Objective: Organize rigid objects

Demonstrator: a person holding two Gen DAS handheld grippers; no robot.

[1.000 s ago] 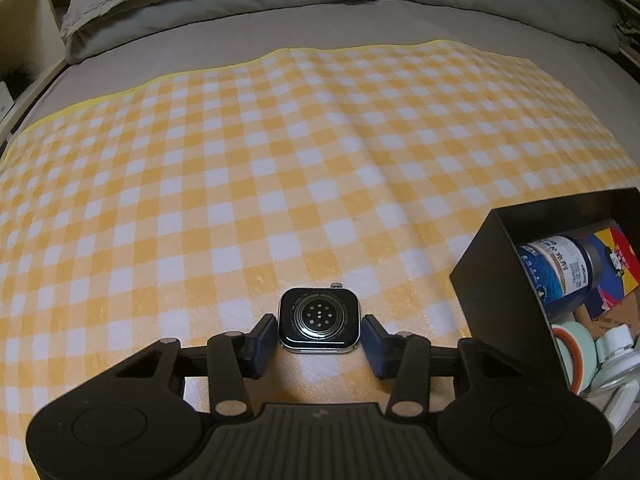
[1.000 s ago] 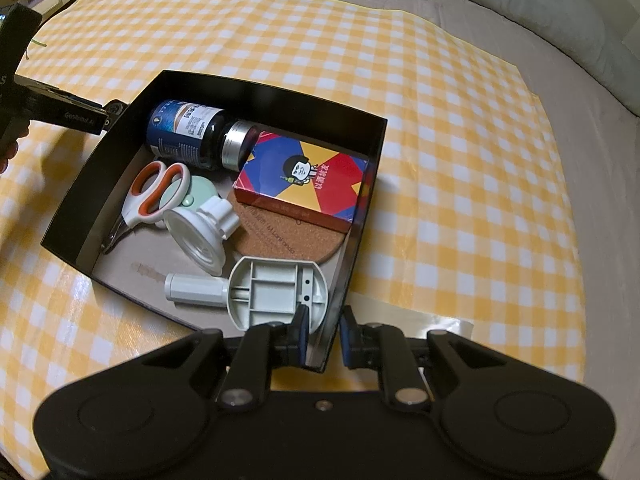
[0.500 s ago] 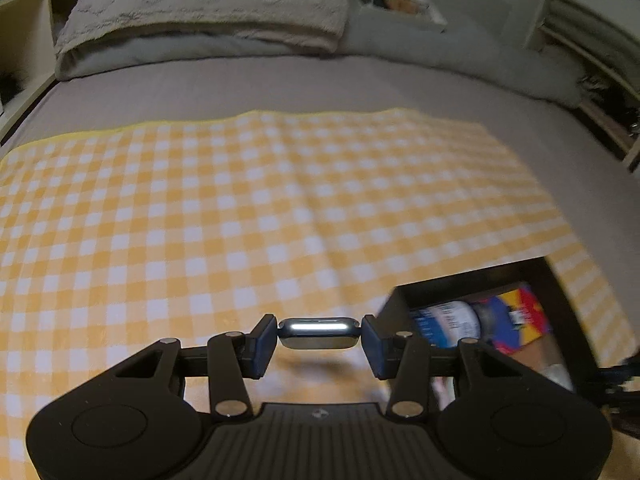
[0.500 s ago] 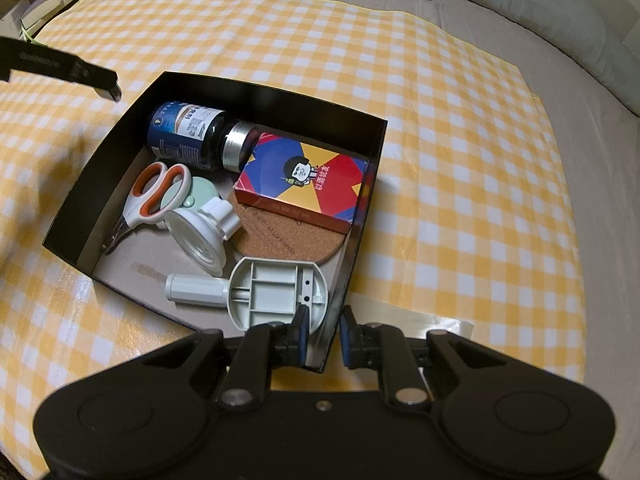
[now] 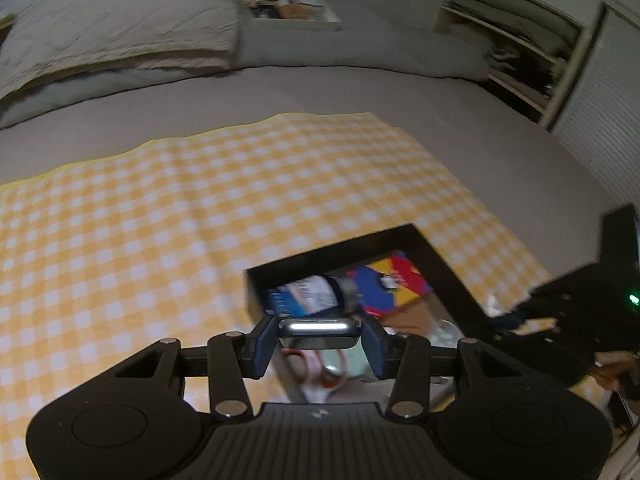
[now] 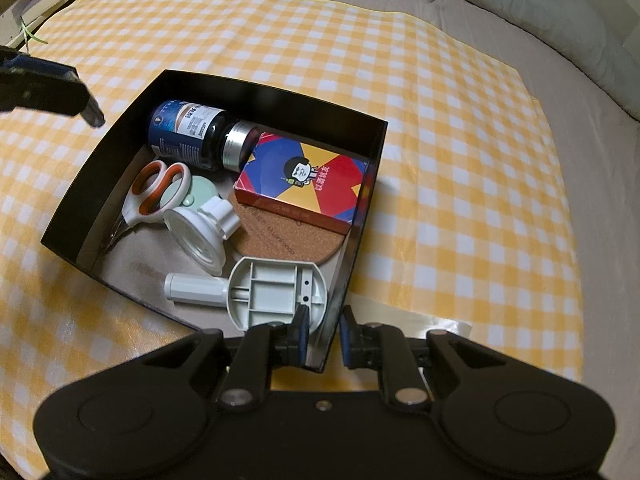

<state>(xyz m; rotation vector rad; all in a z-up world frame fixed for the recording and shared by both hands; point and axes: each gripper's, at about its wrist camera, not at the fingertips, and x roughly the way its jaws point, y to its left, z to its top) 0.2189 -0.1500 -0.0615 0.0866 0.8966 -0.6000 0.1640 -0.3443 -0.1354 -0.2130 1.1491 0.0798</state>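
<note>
My left gripper (image 5: 319, 335) is shut on a smartwatch body (image 5: 319, 331), held edge-on in the air above the near left part of the black box (image 5: 332, 246). My right gripper (image 6: 324, 334) is shut on the near right wall of the same black box (image 6: 362, 236). The box holds a dark blue bottle (image 6: 188, 134), orange-handled scissors (image 6: 154, 192), a colourful card box (image 6: 304, 180), a cork coaster (image 6: 280, 236) and white plastic parts (image 6: 276, 294). The left gripper's finger (image 6: 52, 90) shows at the box's far left corner in the right wrist view.
The box sits on a yellow-and-white checked cloth (image 5: 120, 240) spread over a grey bed (image 5: 320, 96). Pillows (image 5: 112, 36) lie at the head of the bed. Shelves (image 5: 512, 40) stand at the far right.
My left gripper closed on the watch, lifted it off the cloth and carried it right, over the box. My right gripper kept its hold on the box wall.
</note>
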